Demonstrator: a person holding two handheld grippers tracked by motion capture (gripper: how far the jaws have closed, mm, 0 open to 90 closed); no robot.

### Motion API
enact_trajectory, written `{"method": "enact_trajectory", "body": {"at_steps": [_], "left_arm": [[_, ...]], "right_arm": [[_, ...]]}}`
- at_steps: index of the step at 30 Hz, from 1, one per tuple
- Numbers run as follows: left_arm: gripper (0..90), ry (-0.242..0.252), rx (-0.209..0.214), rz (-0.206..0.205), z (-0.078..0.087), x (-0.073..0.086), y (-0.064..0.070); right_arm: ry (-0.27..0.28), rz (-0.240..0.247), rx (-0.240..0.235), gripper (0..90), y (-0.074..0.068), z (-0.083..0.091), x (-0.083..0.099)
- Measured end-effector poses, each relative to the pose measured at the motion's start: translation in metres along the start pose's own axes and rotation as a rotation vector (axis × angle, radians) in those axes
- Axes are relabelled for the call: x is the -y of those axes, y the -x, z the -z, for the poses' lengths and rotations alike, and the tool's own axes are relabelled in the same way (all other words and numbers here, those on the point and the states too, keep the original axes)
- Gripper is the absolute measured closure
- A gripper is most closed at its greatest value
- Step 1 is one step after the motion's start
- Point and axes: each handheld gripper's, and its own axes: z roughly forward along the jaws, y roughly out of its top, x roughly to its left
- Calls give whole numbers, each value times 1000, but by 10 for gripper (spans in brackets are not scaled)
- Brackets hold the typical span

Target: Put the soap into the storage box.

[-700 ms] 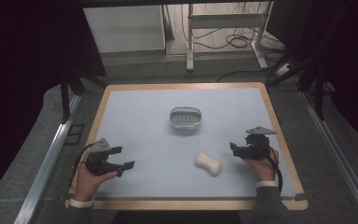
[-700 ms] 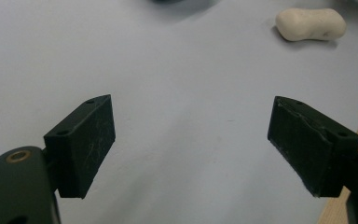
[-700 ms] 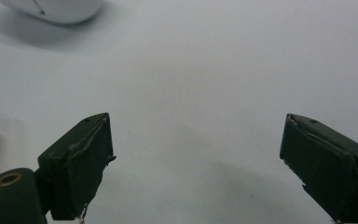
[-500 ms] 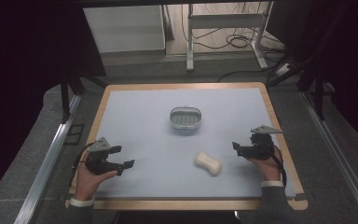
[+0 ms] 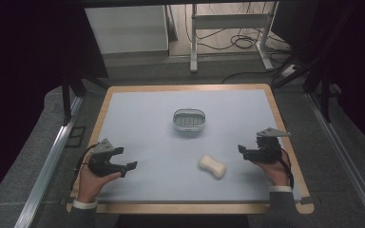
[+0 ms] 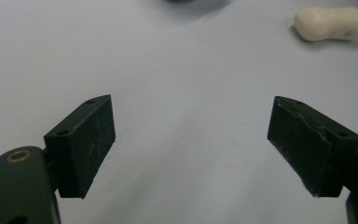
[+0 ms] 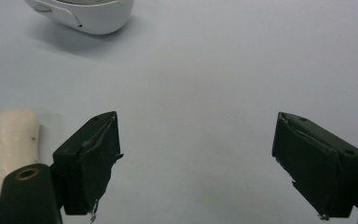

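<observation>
Just left of my right gripper [image 5: 244, 152] lies the cream peanut-shaped soap bar [image 5: 212, 166]; both grippers gape wide, empty, left gripper [image 5: 128, 166] idle.

Looked down and forward from above the near table [image 5: 138, 107] edge. Rode low, close behind each gripper's jaws, facing inward over the surface; shared the cream bar [image 5: 212, 166] [image 6: 332, 24] [image 7: 4, 144].

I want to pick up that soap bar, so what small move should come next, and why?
Probably slide the right hand-held gripper toward the soap bar. Its jaws stand open and empty, and the bar lies just beside it on the table, nearer than the soap dish.
</observation>
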Motion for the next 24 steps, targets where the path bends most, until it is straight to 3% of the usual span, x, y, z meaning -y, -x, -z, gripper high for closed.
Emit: {"method": "enact_trajectory", "body": {"at_steps": [8, 21, 24], "left_arm": [[154, -11, 0, -1, -3, 0, 0], [154, -15, -1, -2, -2, 0, 1], [154, -24, 0, -4, -3, 1, 2]], "right_arm": [[-5, 8, -14, 156, 2, -4, 1], [24, 10, -39, 196, 3, 10, -5], [37, 1, -79, 196, 1, 10, -7]]}}
